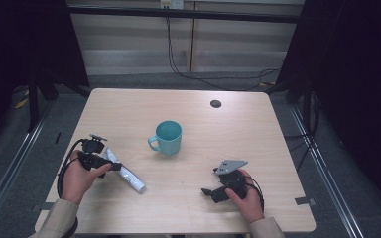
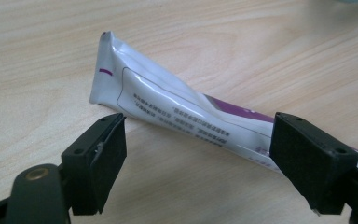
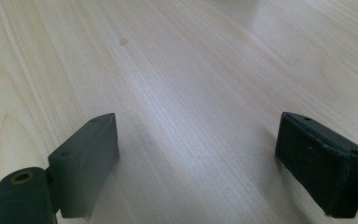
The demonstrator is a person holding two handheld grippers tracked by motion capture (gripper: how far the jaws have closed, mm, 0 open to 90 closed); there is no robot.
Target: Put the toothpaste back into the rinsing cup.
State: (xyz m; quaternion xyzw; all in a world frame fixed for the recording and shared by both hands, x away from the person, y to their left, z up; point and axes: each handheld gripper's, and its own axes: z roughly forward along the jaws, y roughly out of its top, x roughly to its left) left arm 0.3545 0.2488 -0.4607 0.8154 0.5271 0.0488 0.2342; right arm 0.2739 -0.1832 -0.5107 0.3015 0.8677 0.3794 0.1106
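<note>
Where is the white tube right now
In the high view the white tube lies flat on the table's near left part, between the open jaws of the left gripper, with the teal mug beyond it.

Even overhead light, dark surroundings; glare streaks the tube (image 2: 177, 109), and the near claw pads blur.

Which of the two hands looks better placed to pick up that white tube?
Left. The left gripper stands open with the tube lying between its jaws. The right gripper is open over bare table, away from it.
</note>
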